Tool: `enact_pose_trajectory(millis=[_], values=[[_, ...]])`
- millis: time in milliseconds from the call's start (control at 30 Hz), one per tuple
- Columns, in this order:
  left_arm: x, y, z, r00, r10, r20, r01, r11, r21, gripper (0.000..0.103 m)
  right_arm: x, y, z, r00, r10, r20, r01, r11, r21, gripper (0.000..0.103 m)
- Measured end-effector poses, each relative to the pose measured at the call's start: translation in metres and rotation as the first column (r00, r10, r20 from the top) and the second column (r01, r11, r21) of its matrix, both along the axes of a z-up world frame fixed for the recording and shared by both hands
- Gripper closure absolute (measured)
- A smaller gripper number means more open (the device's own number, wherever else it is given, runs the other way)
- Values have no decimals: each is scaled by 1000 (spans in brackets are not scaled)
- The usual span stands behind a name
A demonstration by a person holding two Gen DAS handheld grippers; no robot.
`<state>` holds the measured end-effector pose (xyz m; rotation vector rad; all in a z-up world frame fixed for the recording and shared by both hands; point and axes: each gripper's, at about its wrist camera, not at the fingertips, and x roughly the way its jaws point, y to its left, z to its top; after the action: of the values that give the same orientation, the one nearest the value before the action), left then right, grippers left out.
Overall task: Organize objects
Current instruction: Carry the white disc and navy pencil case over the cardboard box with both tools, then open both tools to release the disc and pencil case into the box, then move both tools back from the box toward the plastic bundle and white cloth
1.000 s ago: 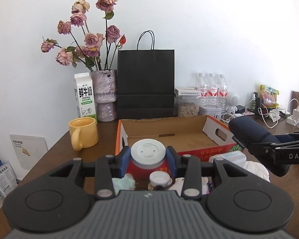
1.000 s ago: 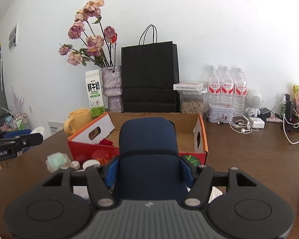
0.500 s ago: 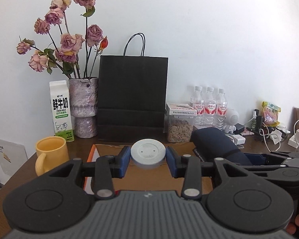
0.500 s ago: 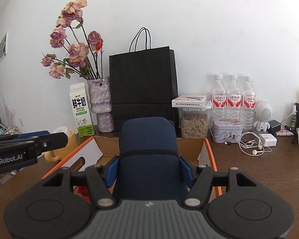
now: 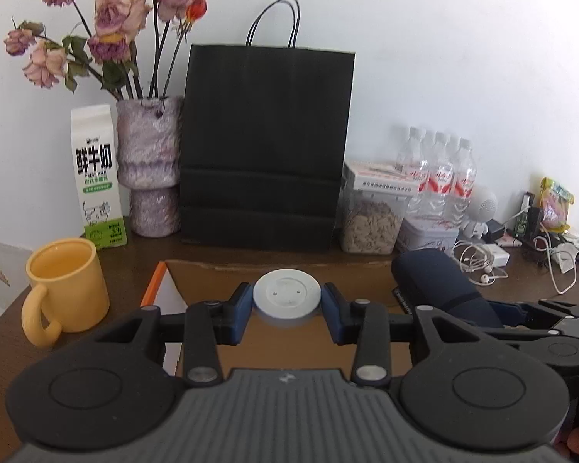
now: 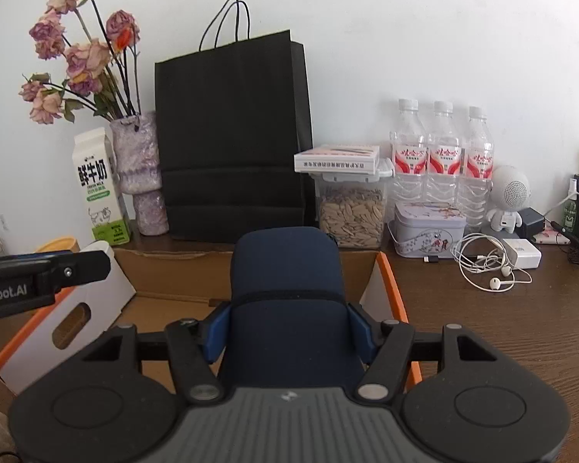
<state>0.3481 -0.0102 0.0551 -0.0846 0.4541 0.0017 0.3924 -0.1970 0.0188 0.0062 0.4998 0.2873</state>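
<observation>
My left gripper (image 5: 287, 303) is shut on a round jar with a white lid (image 5: 287, 295); only the lid shows between the blue pads. It hangs over the open cardboard box (image 5: 274, 268) with orange edges. My right gripper (image 6: 288, 330) is shut on a dark navy soft case (image 6: 285, 270), which sticks forward over the same box (image 6: 395, 285). The navy case (image 5: 436, 285) also appears at the right of the left wrist view. The left gripper's finger (image 6: 58, 270) reaches in from the left edge of the right wrist view. The box floor in view is bare cardboard.
Along the wall behind the box stand a milk carton (image 5: 98, 177), a vase of dried roses (image 5: 148, 162), a black paper bag (image 5: 266, 146), a seed container (image 5: 370, 223) and water bottles (image 5: 440, 169). A yellow mug (image 5: 63, 281) sits left. Earphones (image 6: 486, 266) and chargers lie right.
Both grippers have carried their loads forward, from in front of the box to over it. The wall and the bag look closer. The small items in front of the box have left view.
</observation>
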Motion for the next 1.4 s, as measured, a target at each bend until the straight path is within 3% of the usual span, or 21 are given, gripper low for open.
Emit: enact_pose_trajectory(millis=[133, 267, 300, 333, 367, 400, 433, 933, 1400], values=[[9, 4, -13, 998, -1, -70, 0, 1000, -17, 63, 5, 0, -10, 999, -18, -44, 17, 999, -27, 41], [9, 4, -15, 996, -7, -85, 6, 1000, -14, 61, 6, -1, -12, 998, -18, -66, 15, 999, -38, 37], [9, 3, -14, 996, -6, -85, 5, 1000, -12, 49, 6, -1, -12, 997, -20, -72, 18, 999, -39, 36], [8, 3, -14, 997, -1, -83, 1, 1000, -11, 30, 6, -2, -12, 997, -29, -72, 26, 999, -39, 29], [6, 2, -13, 997, 3, -76, -3, 1000, -7, 20, 6, -3, -11, 997, -35, -73, 32, 999, -40, 13], [5, 1, -12, 998, 9, -67, -9, 1000, -2, 4, 5, -3, -10, 997, -37, -69, 34, 999, -40, 8], [3, 0, -11, 998, 18, -55, -18, 1000, 7, 0, 3, -4, -8, 997, -37, -61, 35, 999, -37, 6], [-10, 1, 3, 999, 38, 4, -38, 999, 1, 0, -9, -5, 4, 1000, -14, -24, 14, 1000, -11, 4], [-61, 14, 15, 993, 37, 112, -39, 999, 18, 0, -50, -16, 13, 999, 16, 51, -14, 999, -50, 1]])
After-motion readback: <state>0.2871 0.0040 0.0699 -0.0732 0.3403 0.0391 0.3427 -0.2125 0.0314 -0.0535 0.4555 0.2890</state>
